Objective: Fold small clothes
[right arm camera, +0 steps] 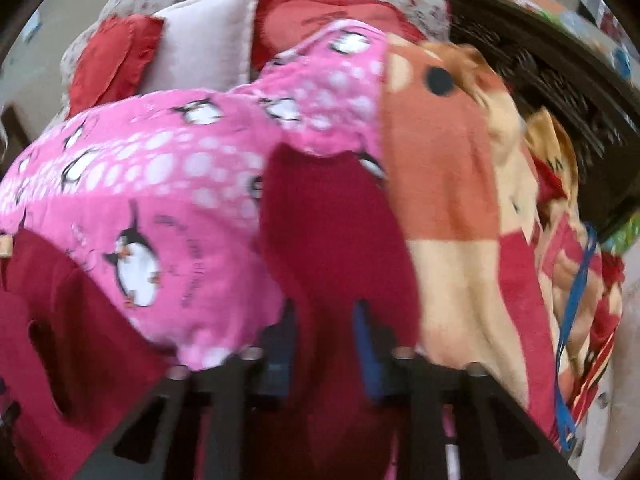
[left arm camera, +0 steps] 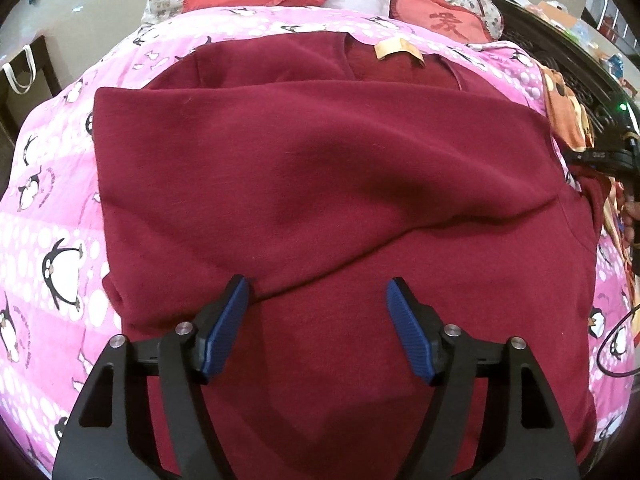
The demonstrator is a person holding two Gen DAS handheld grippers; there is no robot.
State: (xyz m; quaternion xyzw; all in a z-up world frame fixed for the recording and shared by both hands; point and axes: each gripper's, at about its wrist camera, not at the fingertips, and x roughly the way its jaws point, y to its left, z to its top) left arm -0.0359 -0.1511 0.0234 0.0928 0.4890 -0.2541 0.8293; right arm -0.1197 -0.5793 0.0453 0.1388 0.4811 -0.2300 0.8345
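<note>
1. Left wrist view: your left gripper [left arm camera: 318, 292] hangs over the near part of the dark red sweater [left arm camera: 320, 184], fingers wide apart, nothing between them. The sweater lies on the pink penguin quilt [left arm camera: 52, 208], label [left arm camera: 398, 50] at the far end.
2. Right wrist view, blurred: your right gripper [right arm camera: 326, 320] is clamped on a strip of the sweater [right arm camera: 332, 232], between the quilt [right arm camera: 160, 184] on the left and an orange blanket [right arm camera: 444, 200] on the right.

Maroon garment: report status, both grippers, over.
Left gripper open, hovering over maroon garment, nothing held. Right gripper shut on a maroon fold; view blurred. Garment part-folded on pink penguin quilt. Nothing in the way.
</note>
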